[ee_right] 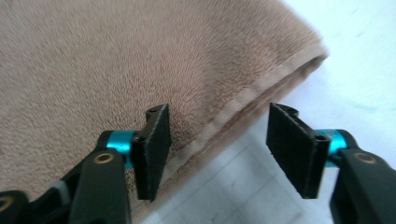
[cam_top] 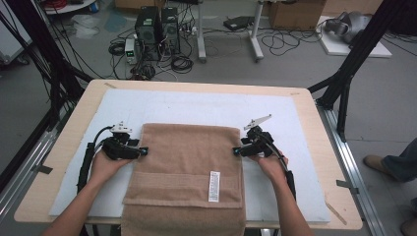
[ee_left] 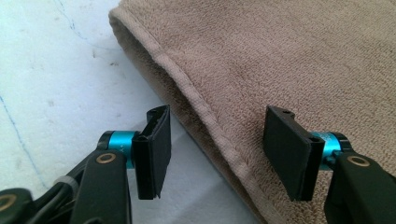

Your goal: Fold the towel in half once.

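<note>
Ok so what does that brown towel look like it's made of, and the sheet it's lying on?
The towel looks like cotton terry: a matte, looped pile with a flat stitched hem along its edge, though the fibre itself can't be confirmed. The white sheet under it looks like a smooth, faintly marbled mat, maybe foam or plastic; it shows thin scratches and specks.

High view overhead facing forward, gripper views close, sharing towel (cam_top: 189, 162) edges

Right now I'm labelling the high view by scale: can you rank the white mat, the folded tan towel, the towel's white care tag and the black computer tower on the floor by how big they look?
1. White mat
2. Folded tan terry towel
3. Black computer tower, though it stands farther off, so its true size is unsure
4. White care tag
</note>
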Motion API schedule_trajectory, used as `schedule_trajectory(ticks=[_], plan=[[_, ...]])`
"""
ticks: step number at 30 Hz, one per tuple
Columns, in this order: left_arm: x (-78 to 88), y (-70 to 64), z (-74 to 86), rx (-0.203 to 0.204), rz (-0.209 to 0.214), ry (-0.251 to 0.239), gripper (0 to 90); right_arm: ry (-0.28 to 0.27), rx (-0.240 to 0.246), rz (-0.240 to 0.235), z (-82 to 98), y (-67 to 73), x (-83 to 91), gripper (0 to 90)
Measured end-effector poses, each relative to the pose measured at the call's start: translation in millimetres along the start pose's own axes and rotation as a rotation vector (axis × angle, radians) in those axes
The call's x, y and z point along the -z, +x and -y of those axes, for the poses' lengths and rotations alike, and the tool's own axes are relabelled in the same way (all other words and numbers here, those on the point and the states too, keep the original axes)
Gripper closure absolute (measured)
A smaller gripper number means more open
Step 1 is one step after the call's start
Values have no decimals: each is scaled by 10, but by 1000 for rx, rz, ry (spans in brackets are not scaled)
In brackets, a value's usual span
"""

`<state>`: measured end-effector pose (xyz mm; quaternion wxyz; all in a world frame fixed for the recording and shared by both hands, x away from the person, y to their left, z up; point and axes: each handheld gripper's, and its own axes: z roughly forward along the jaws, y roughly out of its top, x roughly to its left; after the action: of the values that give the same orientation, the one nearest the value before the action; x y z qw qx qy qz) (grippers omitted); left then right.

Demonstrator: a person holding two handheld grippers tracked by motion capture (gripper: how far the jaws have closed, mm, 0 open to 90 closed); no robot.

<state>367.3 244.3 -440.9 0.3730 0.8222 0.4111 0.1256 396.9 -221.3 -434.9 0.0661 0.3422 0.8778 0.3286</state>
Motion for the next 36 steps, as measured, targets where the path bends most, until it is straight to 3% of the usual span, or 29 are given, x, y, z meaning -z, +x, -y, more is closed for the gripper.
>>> schedule_trajectory(ticks=[3,5,6,9,11,15,21,26,27,32,36], plan=[[-9,-4,-3,-2,-7,-3,478,-6,5,13,-2,34,-3,522],[-10,-11,-9,1,-11,-4,521,-3,22,-14,-21,69,-16,645],[-14,-12,-8,3,7,-10,554,-5,26,-38,-29,72,-24,714],[-25,-16,-16,13,31,-13,672,-6,3,-90,-31,43,-33,784],[-30,-27,-22,14,59,-9,790,-6,6,-101,-34,31,-34,810],[-16,-37,-38,12,48,-13,825,10,42,-72,-71,59,-18,825],[-22,-31,-97,15,15,-52,834,-11,17,-58,-95,-11,19,828],[-48,18,-135,67,-5,-102,836,-27,-1,-33,-185,-73,48,829],[-54,30,-154,65,-10,-94,836,-29,-1,-26,-221,-89,52,829],[-52,76,-376,57,-59,-133,837,-28,23,37,-403,-153,61,829],[-27,120,-561,38,-87,-147,837,-47,1,59,-572,-270,123,829]])
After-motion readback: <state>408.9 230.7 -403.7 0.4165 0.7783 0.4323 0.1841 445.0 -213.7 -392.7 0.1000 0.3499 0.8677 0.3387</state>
